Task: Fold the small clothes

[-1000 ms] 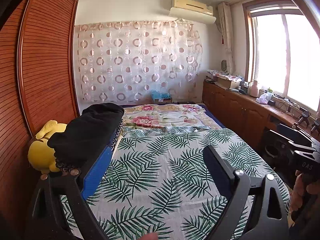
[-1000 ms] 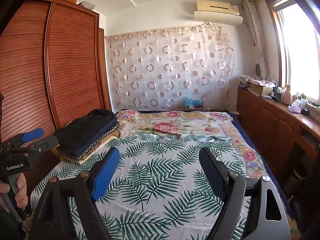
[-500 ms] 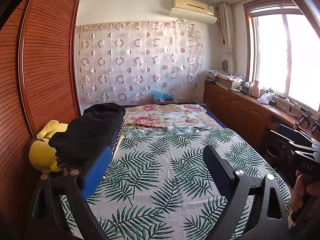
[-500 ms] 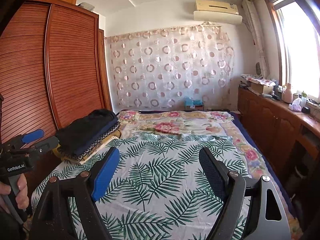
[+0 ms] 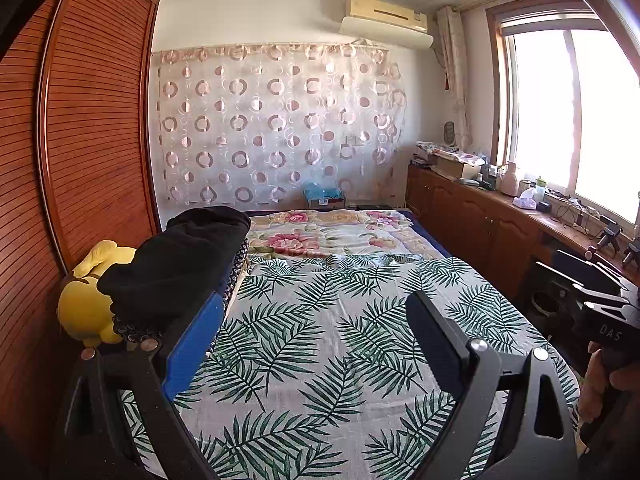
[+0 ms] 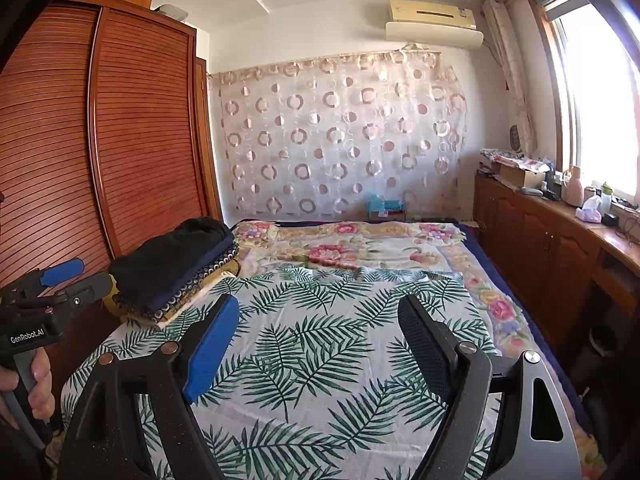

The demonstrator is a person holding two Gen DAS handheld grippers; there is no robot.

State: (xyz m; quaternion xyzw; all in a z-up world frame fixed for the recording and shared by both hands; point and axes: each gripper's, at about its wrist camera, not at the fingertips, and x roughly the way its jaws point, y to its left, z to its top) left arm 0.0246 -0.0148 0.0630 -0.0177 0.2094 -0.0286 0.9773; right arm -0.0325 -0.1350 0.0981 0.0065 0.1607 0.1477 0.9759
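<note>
Left wrist view: the left gripper (image 5: 316, 312) occupies the lower part of the frame with its jaws spread wide and nothing between them; the blue-padded finger sits at lower left, the black finger at lower right. Beneath and beyond it lies the palm-leaf sheet (image 5: 320, 344), spread flat over the bed, with a floral blanket (image 5: 332, 236) behind it toward the centre of the frame. The stack of folded clothes (image 5: 180, 264), topped by a black garment, sits at centre left on the near left edge of the bed, partly behind the blue-padded finger. A yellow plush toy (image 5: 84, 304) lies just left of the stack, against the wooden wardrobe (image 5: 80, 128). The right hand (image 5: 600, 380) appears at the lower right edge, gripping the handle of the other tool. Right wrist view: the right gripper (image 6: 320, 320) fills the lower frame, jaws released and wide apart, with only the palm-leaf sheet (image 6: 320, 360) visible between them. The stack of folded clothes (image 6: 176, 268) rests at centre left on the bed's left edge, black garment on top of patterned layers. At the far left edge, the left hand (image 6: 36, 388) holds the left gripper (image 6: 60, 280). A circle-patterned curtain (image 6: 340, 140) covers the rear wall at upper centre.
</note>
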